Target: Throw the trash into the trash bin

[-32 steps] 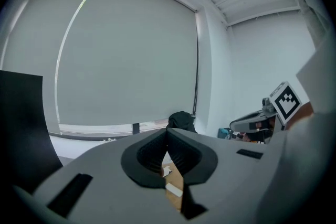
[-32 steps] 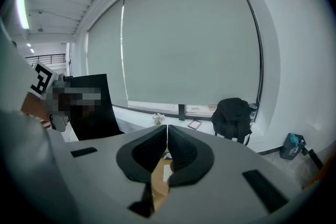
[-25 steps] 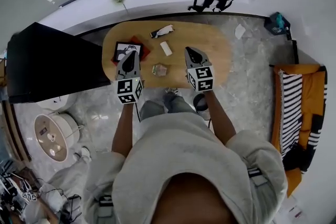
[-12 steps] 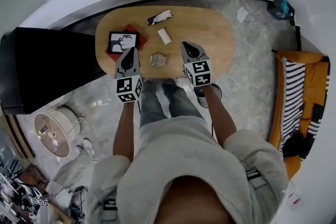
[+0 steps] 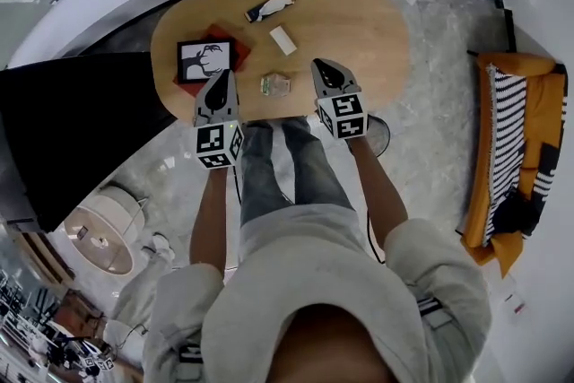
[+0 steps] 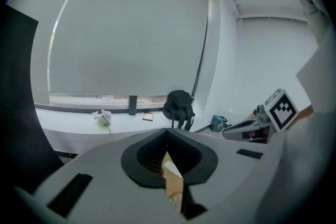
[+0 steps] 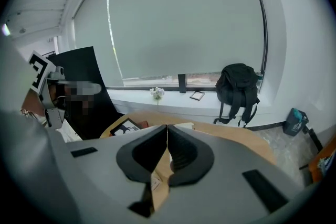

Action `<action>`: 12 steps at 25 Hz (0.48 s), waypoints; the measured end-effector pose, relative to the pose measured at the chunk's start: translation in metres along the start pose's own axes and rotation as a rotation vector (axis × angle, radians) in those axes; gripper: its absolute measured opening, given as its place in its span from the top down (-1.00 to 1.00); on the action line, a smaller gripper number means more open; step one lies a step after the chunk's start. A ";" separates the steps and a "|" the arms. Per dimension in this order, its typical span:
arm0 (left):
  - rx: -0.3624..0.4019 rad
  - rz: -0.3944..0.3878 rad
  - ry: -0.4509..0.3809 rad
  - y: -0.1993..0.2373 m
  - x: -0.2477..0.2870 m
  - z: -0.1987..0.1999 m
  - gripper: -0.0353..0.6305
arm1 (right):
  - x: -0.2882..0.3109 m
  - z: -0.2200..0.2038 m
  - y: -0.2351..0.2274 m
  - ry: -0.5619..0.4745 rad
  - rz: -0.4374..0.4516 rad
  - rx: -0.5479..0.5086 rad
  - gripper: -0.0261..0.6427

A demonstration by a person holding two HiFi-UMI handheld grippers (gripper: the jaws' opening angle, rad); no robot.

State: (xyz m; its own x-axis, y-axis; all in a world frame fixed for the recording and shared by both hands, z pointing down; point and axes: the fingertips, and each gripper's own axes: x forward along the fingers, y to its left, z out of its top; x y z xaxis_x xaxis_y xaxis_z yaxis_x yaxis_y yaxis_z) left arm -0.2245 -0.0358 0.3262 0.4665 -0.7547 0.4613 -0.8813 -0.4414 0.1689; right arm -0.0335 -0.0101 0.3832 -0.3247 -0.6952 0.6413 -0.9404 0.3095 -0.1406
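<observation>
Left gripper (image 5: pixel 222 82) and right gripper (image 5: pixel 322 69) jaws are seen pinched fully together, empty; a crumpled wrapper (image 5: pixel 276 85) is spotted between both tips.

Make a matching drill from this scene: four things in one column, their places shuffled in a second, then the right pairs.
Things:
1. framed picture
2. clear wrapper
3. trash bin
4. backpack

Places:
A. on the floor, partly under the table's near edge
B. below the window
C. on the table, by the middle of its near edge
D. on the table's left part

Pairs: 1-D, 2-C, 3-A, 4-B
</observation>
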 end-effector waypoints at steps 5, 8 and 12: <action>-0.003 -0.045 0.031 0.010 0.010 -0.025 0.84 | 0.011 -0.028 0.012 0.031 -0.027 0.034 0.83; -0.004 -0.063 0.050 0.014 0.015 -0.039 0.84 | 0.015 -0.047 0.018 0.055 -0.041 0.058 0.83; -0.003 -0.081 0.073 0.019 0.024 -0.058 0.84 | 0.023 -0.071 0.021 0.082 -0.053 0.080 0.83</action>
State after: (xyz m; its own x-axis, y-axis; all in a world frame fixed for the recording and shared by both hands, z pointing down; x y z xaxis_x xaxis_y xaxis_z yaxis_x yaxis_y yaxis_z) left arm -0.2342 -0.0341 0.3907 0.5299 -0.6791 0.5080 -0.8409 -0.4984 0.2108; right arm -0.0538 0.0271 0.4485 -0.2682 -0.6529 0.7084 -0.9622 0.2184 -0.1629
